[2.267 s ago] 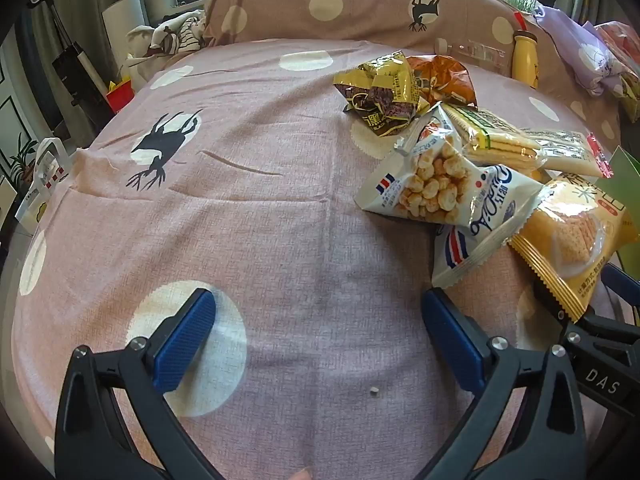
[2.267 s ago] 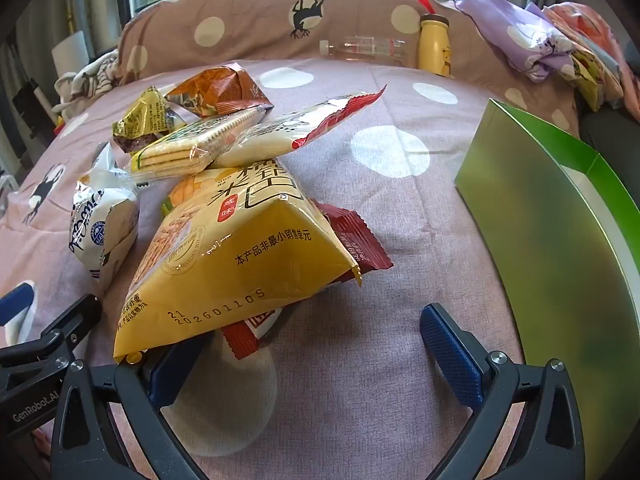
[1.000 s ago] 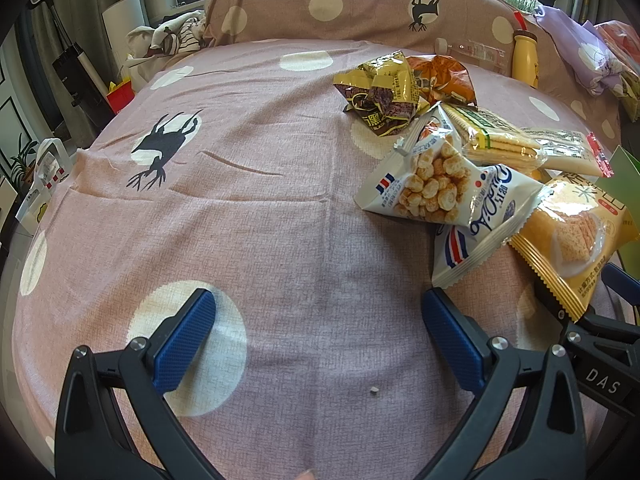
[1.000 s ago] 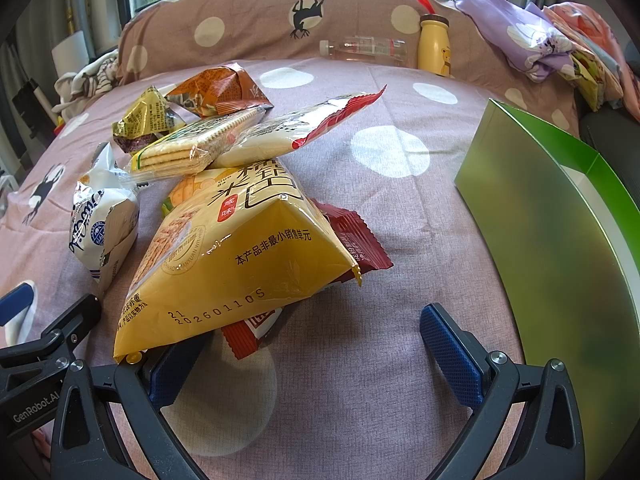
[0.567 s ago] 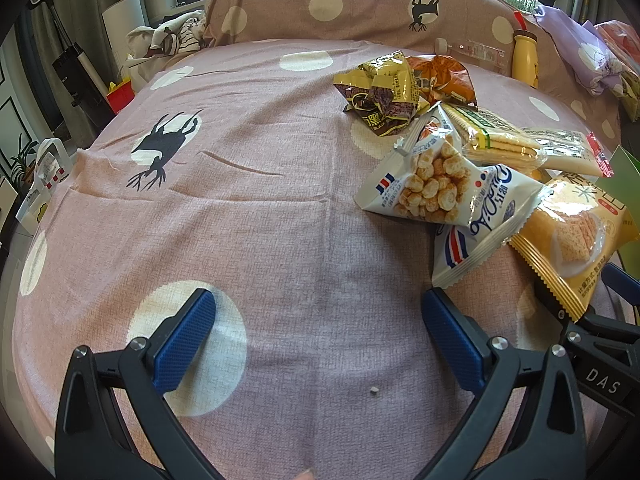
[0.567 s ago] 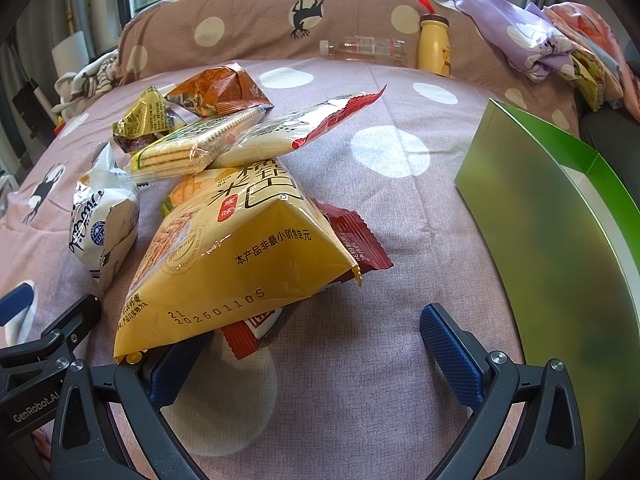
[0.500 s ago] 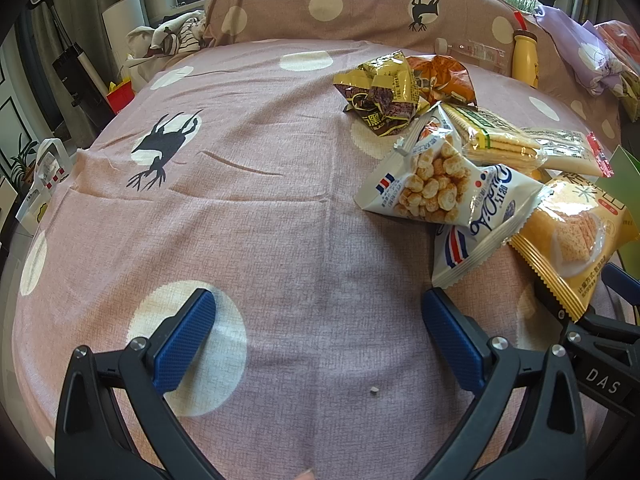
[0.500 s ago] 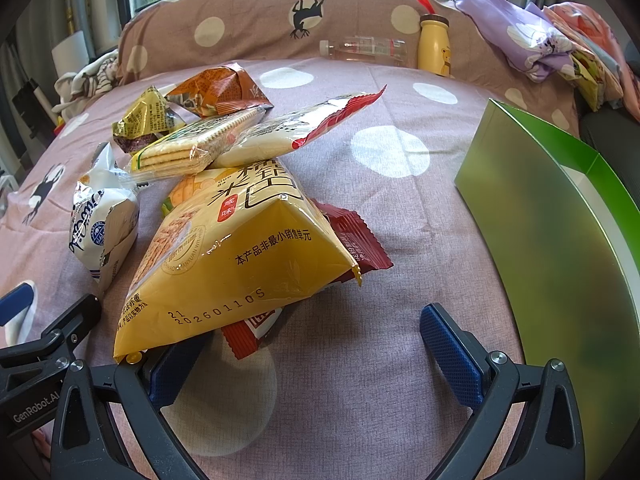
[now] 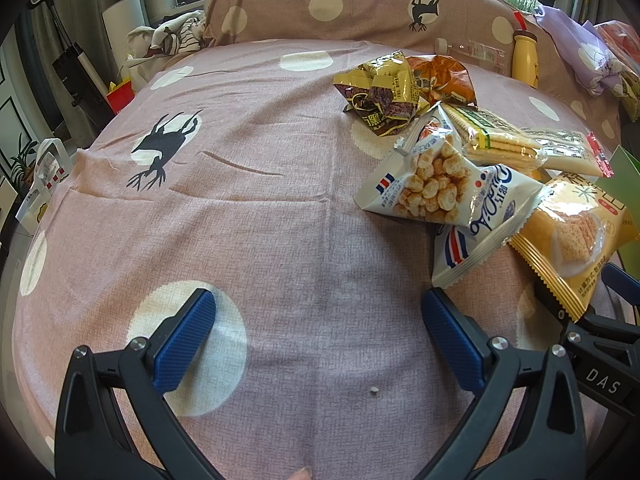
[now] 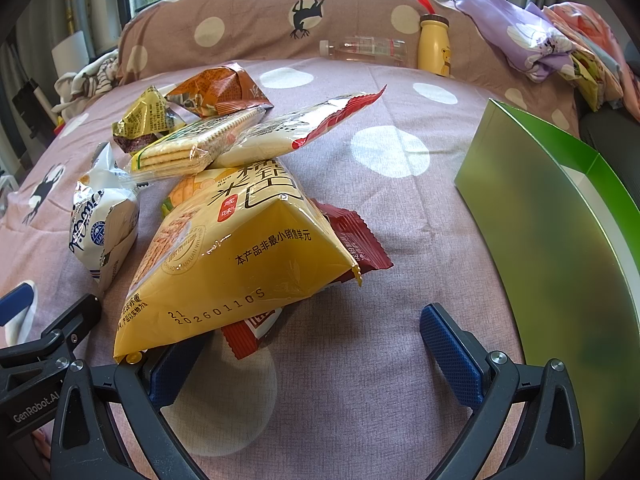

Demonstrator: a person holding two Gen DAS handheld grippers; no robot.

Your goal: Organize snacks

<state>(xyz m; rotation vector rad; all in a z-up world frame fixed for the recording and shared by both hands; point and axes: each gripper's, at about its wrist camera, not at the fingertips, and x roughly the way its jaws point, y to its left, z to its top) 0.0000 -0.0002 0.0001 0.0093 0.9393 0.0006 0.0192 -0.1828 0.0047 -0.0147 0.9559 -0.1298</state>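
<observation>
We note both claws spread, empty — yellow bag (image 10: 240, 264) overlaps right claw's (image 10: 316, 344) left finger; left claw (image 9: 316, 320) beside the pile.

Pink bedspread (image 9: 256, 216) (cream dots, black deer), yellow snack bag (image 10: 240, 256), green box (image 10: 560, 240), blue fingers (image 9: 182, 336).

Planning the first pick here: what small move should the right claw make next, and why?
Probably ease the right claw forward around the yellow cracker bag and close. It is open and empty, the bag's corner already overhangs its left finger, and the green box stands beside it.
</observation>
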